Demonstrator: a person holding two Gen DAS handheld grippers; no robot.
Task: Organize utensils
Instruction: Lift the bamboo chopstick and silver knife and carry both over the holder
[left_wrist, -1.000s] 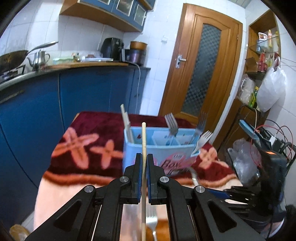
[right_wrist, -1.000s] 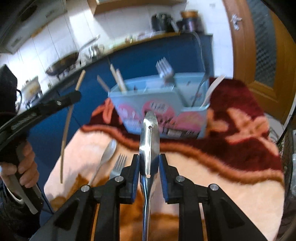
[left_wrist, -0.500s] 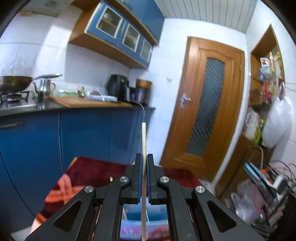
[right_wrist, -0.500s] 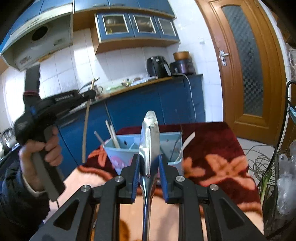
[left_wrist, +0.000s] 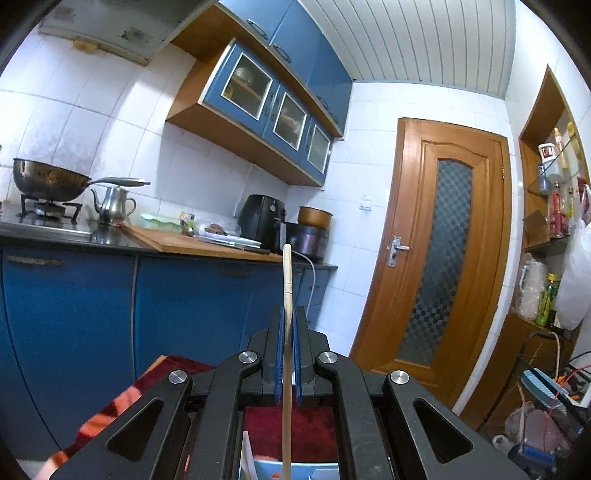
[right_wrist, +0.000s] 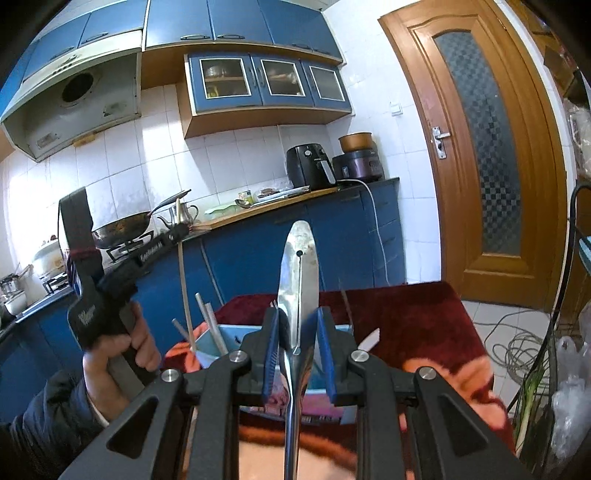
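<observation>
My left gripper (left_wrist: 286, 354) is shut on a wooden chopstick (left_wrist: 287, 280) and holds it upright; its lower end hangs over the light blue utensil box (left_wrist: 295, 470). From the right wrist view the left gripper (right_wrist: 176, 232) holds that chopstick (right_wrist: 183, 280) with its tip at the box's left compartment. My right gripper (right_wrist: 295, 350) is shut on a metal spoon (right_wrist: 299, 269), bowl pointing up, just before the box (right_wrist: 236, 338). Other chopsticks (right_wrist: 210, 321) and a white utensil (right_wrist: 369, 339) stand in the box.
The box stands on a table with a dark red and peach flowered blanket (right_wrist: 413, 314). Blue kitchen cabinets (left_wrist: 74, 314) and a counter with a wok (left_wrist: 48, 181) lie behind. A wooden door (left_wrist: 443, 258) is right. Cables (right_wrist: 517, 343) and bags lie on the floor at right.
Both grippers have tilted up and moved in over the box. The left gripper's chopstick went from slanted above the blanket to upright with its lower end at the box.
</observation>
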